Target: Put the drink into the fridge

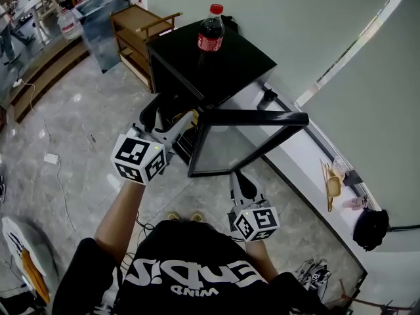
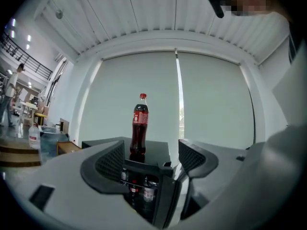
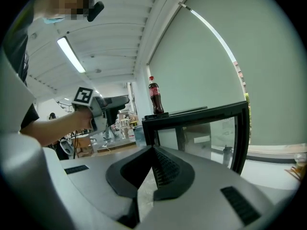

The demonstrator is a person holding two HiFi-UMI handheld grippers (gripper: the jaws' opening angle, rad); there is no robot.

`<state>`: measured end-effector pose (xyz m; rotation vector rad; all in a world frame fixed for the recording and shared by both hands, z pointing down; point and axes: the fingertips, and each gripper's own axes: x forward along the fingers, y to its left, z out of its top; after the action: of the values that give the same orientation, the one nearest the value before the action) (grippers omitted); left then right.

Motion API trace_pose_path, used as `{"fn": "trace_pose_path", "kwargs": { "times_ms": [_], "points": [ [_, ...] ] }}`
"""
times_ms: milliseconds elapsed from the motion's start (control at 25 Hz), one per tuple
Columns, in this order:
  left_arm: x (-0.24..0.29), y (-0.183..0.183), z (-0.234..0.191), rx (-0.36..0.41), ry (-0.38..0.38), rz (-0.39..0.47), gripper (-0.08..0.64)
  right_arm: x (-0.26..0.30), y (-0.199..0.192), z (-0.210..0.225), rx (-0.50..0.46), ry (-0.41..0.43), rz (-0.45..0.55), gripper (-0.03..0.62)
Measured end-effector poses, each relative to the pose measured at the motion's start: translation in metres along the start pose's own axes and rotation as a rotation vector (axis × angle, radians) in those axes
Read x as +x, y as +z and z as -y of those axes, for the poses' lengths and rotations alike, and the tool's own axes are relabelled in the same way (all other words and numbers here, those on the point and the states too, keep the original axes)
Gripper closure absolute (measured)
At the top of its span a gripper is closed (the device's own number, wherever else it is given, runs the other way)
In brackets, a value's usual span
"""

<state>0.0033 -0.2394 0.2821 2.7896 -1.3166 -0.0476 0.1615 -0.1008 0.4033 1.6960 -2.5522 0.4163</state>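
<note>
A cola bottle [image 1: 210, 31] with a red cap stands upright on top of the small black fridge [image 1: 239, 67]. Its glass door [image 1: 244, 142] is swung open toward me. My left gripper [image 1: 178, 125] is open in front of the fridge's opening, below the bottle, with nothing between its jaws. In the left gripper view the bottle [image 2: 140, 126] rises above the open gripper [image 2: 151, 159], and several drinks [image 2: 139, 190] show inside the fridge. My right gripper [image 1: 240, 184] hangs lower, by the door's near edge, shut and empty [image 3: 153, 164]. The right gripper view shows the bottle [image 3: 154, 96] beyond the door [image 3: 201, 121].
A wooden shelf unit [image 1: 139, 30] stands left of the fridge. A white cable and plug [image 1: 51, 157] lie on the grey floor. A low white ledge [image 1: 308, 169] runs along the wall at right, with a black bag [image 1: 371, 228] and shoes [image 1: 312, 273] near it.
</note>
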Motion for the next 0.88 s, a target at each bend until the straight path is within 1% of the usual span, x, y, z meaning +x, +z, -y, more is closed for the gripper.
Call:
{"fn": "trace_pose_path", "kwargs": {
  "times_ms": [160,400,520,680,880],
  "points": [
    [0.047,0.01,-0.018,0.019,0.002,0.006,0.216,0.001,-0.001,0.003,0.014,-0.013,-0.002,0.568],
    [0.118,0.023,-0.039,0.084,0.011,0.001,0.216,-0.002,-0.009,0.015,0.037,-0.05,-0.015,0.568],
    [0.15,0.026,-0.045,0.108,0.001,-0.012,0.216,-0.005,-0.013,0.023,0.053,-0.076,-0.021,0.568],
    [0.181,0.027,-0.048,0.12,-0.012,-0.039,0.216,-0.009,-0.016,0.034,0.073,-0.111,-0.023,0.568],
    [0.206,0.02,-0.046,0.124,-0.028,-0.063,0.218,-0.011,-0.021,0.043,0.088,-0.142,-0.025,0.568]
  ]
}}
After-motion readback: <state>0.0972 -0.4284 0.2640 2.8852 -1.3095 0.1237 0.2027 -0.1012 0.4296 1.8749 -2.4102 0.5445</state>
